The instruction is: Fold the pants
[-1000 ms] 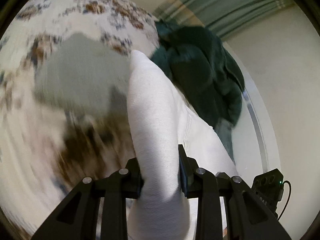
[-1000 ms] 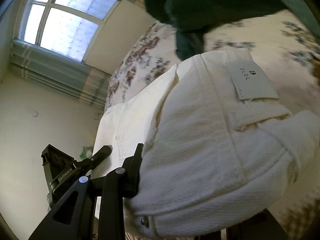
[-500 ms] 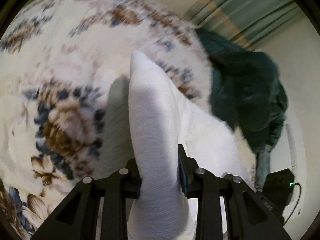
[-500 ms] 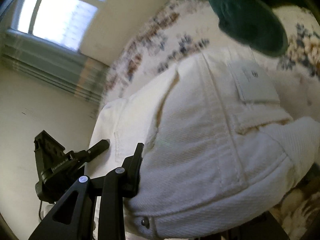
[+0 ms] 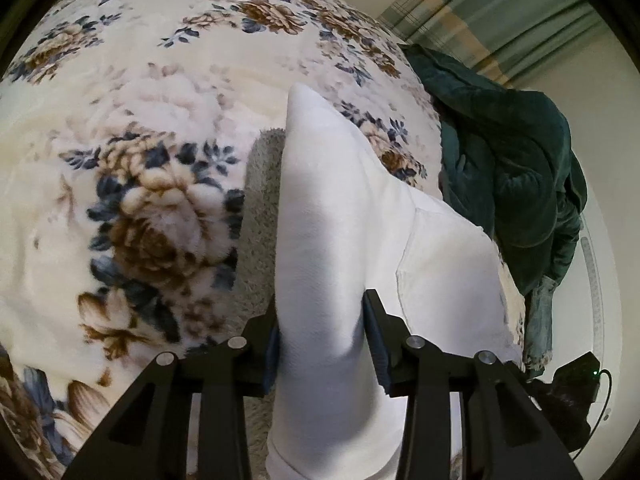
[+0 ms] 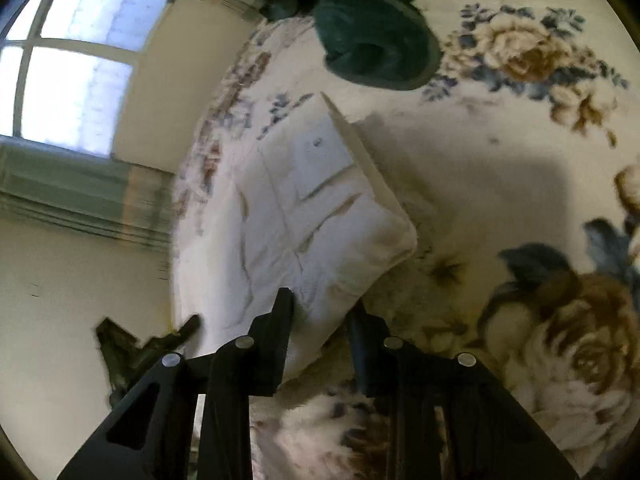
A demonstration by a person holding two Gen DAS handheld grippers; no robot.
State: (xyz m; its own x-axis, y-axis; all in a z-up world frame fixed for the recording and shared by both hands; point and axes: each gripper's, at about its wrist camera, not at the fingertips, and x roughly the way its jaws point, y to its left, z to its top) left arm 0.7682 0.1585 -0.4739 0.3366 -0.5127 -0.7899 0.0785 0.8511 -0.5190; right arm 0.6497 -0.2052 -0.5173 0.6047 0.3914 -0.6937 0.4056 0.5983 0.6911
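Pants (image 5: 320,240) = white denim-type cloth: soft but thick, holds crease, not slippery, moderate weight. Grab at fold edges or waistband.

Left gripper (image 5: 322,332) clamps thick fold; pants lie on floral blanket (image 5: 140,160) toward edge by green garment (image 5: 512,168).

Right gripper (image 6: 320,320): earlier clamped at waistband, now jaws parted and backed off; cloth dropped flat.
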